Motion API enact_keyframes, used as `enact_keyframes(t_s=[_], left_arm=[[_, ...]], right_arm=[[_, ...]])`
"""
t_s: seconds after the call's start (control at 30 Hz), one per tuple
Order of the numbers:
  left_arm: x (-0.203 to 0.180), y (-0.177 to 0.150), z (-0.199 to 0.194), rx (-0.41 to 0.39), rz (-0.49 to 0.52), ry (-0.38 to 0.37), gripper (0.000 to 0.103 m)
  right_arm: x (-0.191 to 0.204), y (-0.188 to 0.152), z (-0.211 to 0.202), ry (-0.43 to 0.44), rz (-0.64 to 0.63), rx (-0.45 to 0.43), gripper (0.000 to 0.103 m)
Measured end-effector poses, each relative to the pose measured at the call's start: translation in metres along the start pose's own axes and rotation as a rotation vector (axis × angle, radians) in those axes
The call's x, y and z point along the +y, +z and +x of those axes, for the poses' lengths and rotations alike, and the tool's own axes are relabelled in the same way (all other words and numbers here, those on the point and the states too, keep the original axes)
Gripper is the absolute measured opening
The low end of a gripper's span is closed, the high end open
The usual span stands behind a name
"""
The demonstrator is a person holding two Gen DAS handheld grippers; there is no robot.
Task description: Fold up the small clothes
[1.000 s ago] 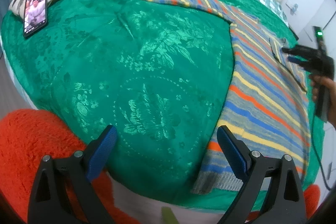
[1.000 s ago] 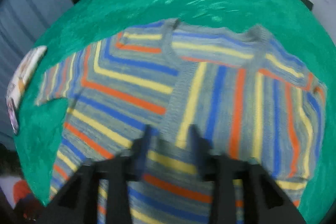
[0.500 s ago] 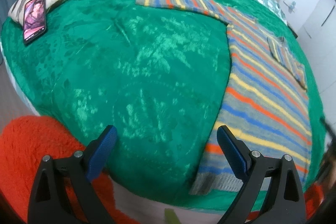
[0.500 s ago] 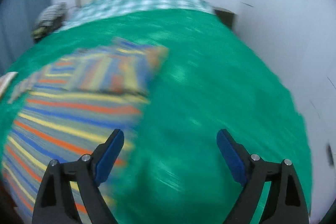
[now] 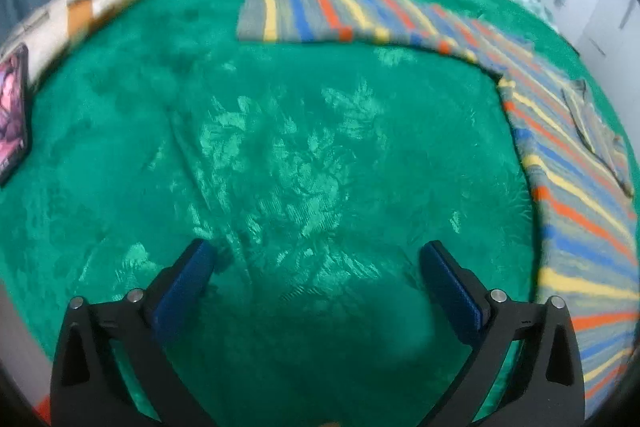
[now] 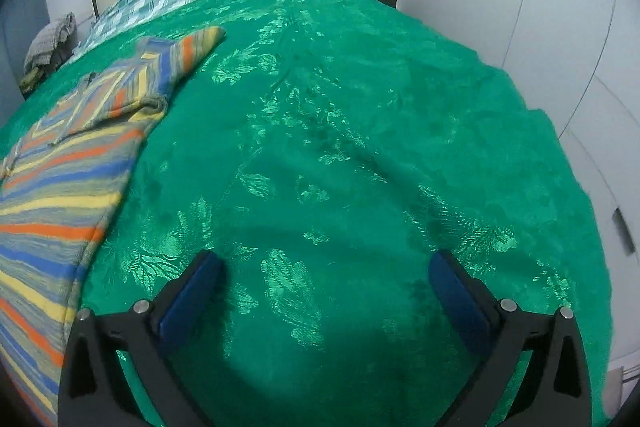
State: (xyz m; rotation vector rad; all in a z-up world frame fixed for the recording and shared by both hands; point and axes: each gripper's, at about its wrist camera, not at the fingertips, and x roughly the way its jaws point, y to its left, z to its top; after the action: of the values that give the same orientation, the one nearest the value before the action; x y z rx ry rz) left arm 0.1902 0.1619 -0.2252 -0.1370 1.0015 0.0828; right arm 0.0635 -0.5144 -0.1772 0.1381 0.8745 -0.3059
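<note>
**Ana:** Left wrist view has the striped sweater (image 5: 568, 187) spread flat on the green bedspread (image 5: 280, 167), its body lying along the bed's right side. One sleeve (image 5: 320, 13) stretches out to the left across the bed, toward the checked end. How far along would you call it?

**Ben:** Barely begun, I'd judge. In the right wrist view the other sleeve (image 6: 156, 75) looks turned in over the chest, its cuff sticking out toward the pillow end. That is one fold at most. The long sleeve is still out, and the body hasn't been doubled.

**Ana:** And its long axis?

**Ben:** Hem toward the foot edge nearest the cameras, collar toward the head. So it runs lengthwise up the bed, with the spread sleeve crosswise.

**Ana:** The grippers?

**Ben:** Left gripper (image 5: 316, 263) and right gripper (image 6: 324, 273) both have jaws spread wide, holding nothing, over bare bedspread on either side of the sweater. A phone (image 5: 12, 115) lies at the bed's left edge.
</note>
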Motion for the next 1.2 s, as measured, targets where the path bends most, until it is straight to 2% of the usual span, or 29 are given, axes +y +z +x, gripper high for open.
enact_keyframes(t_s=[0.2,1.2], left_arm=[[-0.011,-0.007,0.000,-0.011,0.039,0.067,0.103],[-0.013,-0.007,0.000,-0.007,0.068,0.082,0.103]], right_arm=[[0.007,-0.005,0.002,-0.032,-0.021,-0.015,0.103],[0.005,-0.008,0.002,-0.013,-0.007,-0.024,0.103]])
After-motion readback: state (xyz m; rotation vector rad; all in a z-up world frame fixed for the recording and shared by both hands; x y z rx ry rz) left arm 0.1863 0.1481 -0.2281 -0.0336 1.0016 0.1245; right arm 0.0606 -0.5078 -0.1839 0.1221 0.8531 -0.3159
